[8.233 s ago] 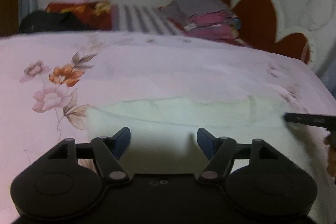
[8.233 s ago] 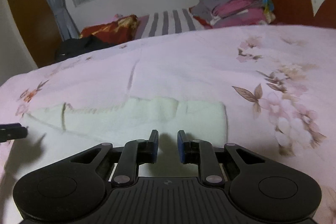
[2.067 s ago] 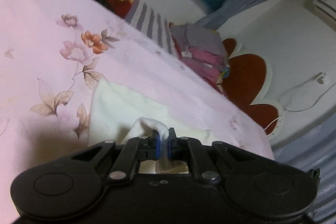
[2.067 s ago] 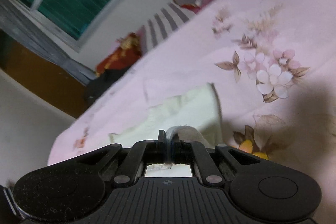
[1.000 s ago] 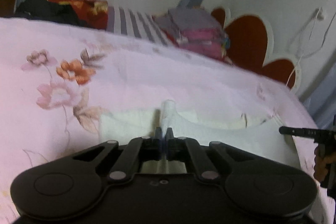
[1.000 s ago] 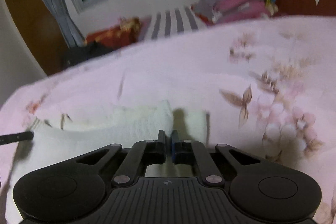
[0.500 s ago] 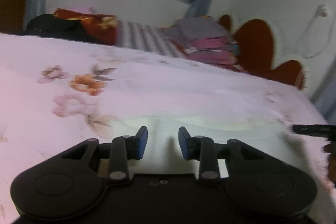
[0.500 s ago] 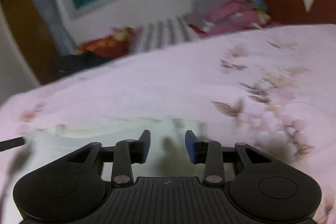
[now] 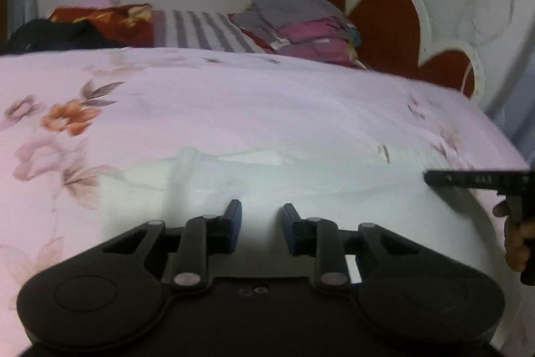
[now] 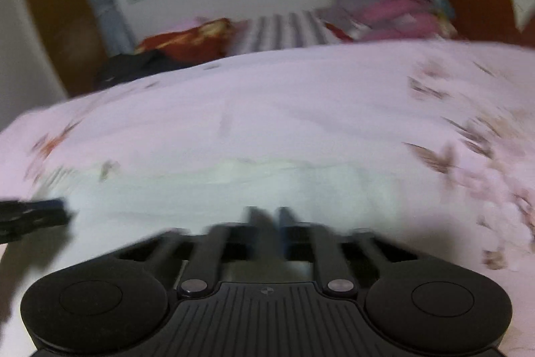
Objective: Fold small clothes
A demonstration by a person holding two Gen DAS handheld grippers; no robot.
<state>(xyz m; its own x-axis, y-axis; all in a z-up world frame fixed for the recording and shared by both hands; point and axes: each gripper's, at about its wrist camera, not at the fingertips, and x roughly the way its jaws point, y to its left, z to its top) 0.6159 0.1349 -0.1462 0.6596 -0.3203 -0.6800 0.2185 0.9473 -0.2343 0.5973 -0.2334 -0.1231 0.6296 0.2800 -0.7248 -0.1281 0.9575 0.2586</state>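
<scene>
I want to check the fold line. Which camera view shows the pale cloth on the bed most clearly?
The left wrist view shows the pale cloth best: the picture is sharp, and its far edge and creases can be read against the pink floral bedsheet. In the right wrist view the cloth is smeared by motion blur, so only its rough outline shows.

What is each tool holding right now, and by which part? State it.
Nothing. The left tool is open above the white garment. The right tool is blurred, with a narrow gap and no cloth in it.
</scene>
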